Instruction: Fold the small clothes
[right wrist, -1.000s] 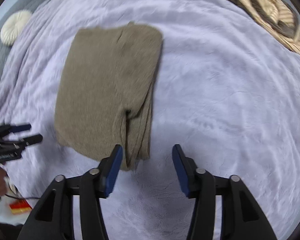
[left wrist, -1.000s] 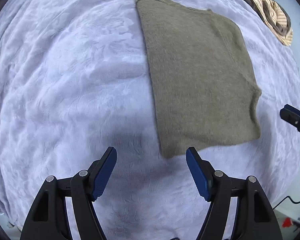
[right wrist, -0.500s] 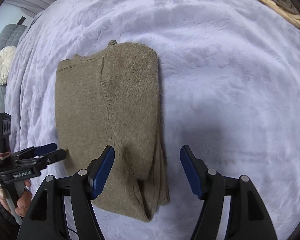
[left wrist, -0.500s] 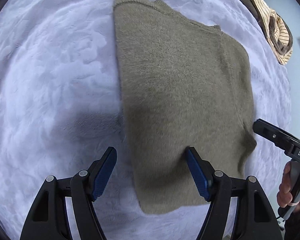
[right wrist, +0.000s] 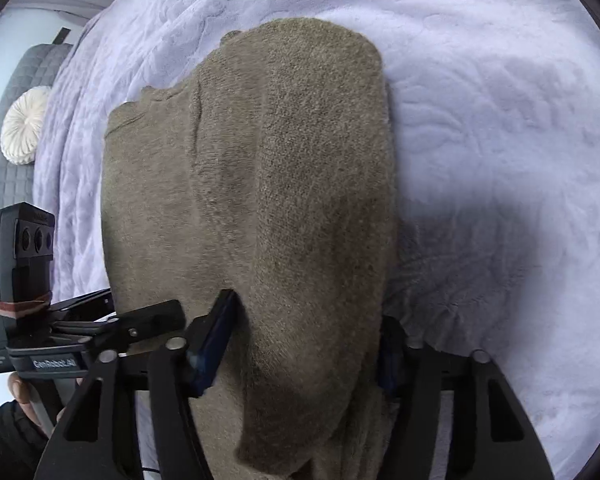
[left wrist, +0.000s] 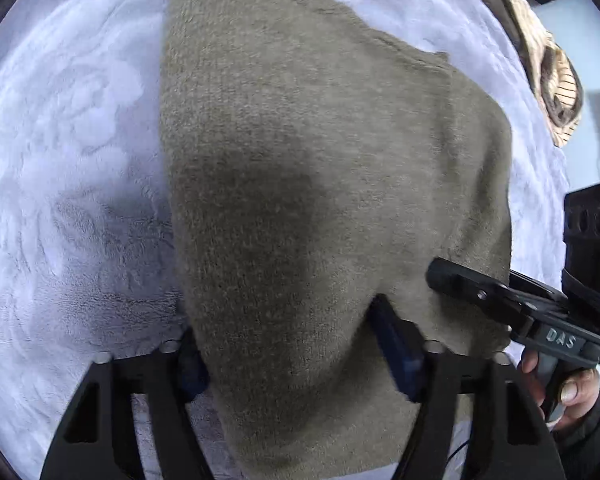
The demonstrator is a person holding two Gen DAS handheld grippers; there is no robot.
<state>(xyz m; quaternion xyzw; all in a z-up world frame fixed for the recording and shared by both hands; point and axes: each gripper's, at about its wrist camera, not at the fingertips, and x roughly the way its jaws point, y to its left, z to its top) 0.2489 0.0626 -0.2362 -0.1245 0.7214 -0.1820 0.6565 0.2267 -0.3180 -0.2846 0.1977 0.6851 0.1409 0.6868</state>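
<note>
Sweater (left wrist: 320, 200) near edge cut off, claw pads half-hidden

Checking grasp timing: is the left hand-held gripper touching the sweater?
Touching. In the left wrist view the sweater bunches between the left hand-held gripper, and both fingers press into it.

1. The folded sweater (left wrist: 320, 200) is laid on the bed (left wrist: 72, 152), filling the middle of both wrist views.
2. Its near edge is bunched between the pads of the left tool (left wrist: 296, 356) and the right tool (right wrist: 300, 344).
3. A heap of clothes (left wrist: 552, 80) is seen at two o'clock.
4. A cushion (right wrist: 24, 124) is seen at ten o'clock.
</note>
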